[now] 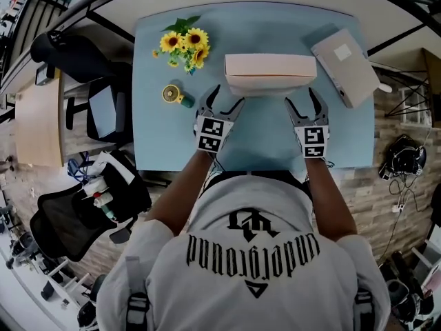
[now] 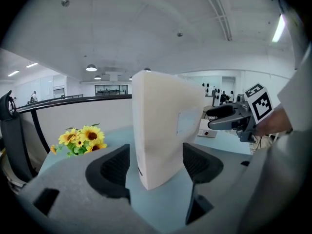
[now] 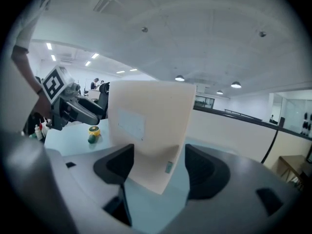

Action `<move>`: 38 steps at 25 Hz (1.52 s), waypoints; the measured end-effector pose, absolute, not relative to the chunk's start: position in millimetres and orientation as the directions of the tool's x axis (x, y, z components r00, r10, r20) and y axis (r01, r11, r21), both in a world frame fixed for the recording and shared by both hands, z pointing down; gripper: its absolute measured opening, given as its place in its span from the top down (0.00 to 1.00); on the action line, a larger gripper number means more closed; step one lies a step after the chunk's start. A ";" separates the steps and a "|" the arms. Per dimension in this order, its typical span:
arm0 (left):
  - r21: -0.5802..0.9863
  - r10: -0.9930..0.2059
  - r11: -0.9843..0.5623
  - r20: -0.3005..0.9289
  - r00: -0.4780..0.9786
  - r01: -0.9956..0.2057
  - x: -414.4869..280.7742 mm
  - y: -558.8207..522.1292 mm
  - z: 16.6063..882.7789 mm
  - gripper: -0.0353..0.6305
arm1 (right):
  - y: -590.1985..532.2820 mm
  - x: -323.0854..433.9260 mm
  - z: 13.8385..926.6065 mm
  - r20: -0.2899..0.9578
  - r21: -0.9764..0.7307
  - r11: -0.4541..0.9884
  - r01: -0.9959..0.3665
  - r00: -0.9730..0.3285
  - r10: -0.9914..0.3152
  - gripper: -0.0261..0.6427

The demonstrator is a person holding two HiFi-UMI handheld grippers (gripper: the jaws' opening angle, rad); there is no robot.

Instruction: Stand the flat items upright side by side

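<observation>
A cream flat box (image 1: pixel 270 73) stands upright on its long edge in the middle of the light-blue table (image 1: pixel 158 136). My left gripper (image 1: pixel 226 101) is at the box's left end and my right gripper (image 1: pixel 303 102) at its right end. In the left gripper view the box end (image 2: pixel 161 126) sits between the wide jaws of the left gripper (image 2: pixel 155 167), with a gap on each side. The right gripper view shows the same: the box (image 3: pixel 146 126) is inside the right gripper (image 3: pixel 158 167), untouched. A second, grey-white flat box (image 1: pixel 344 66) lies flat at the back right.
A bunch of sunflowers (image 1: pixel 185 47) lies at the back left of the table, and a small yellow and green object (image 1: pixel 176 95) sits just left of my left gripper. Black office chairs (image 1: pixel 83 205) and a wooden desk (image 1: pixel 38 123) stand beyond the table's left edge.
</observation>
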State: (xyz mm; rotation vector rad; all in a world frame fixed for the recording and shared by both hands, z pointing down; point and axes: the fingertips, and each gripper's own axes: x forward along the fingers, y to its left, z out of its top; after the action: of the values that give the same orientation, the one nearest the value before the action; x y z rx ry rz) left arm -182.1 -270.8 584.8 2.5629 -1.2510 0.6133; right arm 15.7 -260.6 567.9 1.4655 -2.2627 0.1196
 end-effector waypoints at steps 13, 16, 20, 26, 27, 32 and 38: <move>0.023 -0.669 -0.707 0.305 0.678 -0.707 -196.8 -216.9 503.2 0.43 | -178.8 -13.6 488.6 0.264 0.128 0.312 -0.942 -0.271 -0.926 0.49; 0.030 -0.641 -0.736 0.290 0.711 -0.676 -186.8 -209.1 498.3 0.43 | -161.0 -5.1 484.0 0.255 0.127 0.266 -0.956 -0.227 -0.940 0.49; 0.028 -0.600 -0.777 0.273 0.752 -0.629 -156.1 -201.6 494.4 0.43 | -142.2 20.6 476.6 0.238 0.128 0.209 -0.970 -0.174 -0.955 0.49; 0.017 -0.547 -0.823 0.249 0.799 -0.568 -86.4 -192.6 483.2 0.43 | -130.5 75.8 465.4 0.209 0.134 0.161 -0.978 -0.131 -0.969 0.49; 0.013 -0.539 -0.829 0.248 0.805 -0.559 -71.7 -190.7 483.4 0.43 | -130.2 87.2 465.3 0.205 0.134 0.159 -0.978 -0.130 -0.970 0.49; -0.037 -0.524 -0.845 0.257 0.812 -0.533 15.4 -180.4 491.5 0.43 | -131.7 158.6 464.1 0.186 0.121 0.176 -0.977 -0.151 -0.971 0.49; -0.023 -0.570 -0.810 0.266 0.778 -0.586 119.4 -176.4 486.3 0.43 | -138.7 237.0 459.5 0.182 0.110 0.284 -0.952 -0.262 -0.948 0.49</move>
State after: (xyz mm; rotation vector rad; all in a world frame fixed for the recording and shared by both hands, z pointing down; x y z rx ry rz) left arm 119.4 -176.4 486.3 2.9040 -0.9447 0.4038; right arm 237.0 -138.7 459.5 1.7613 -2.3391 0.0324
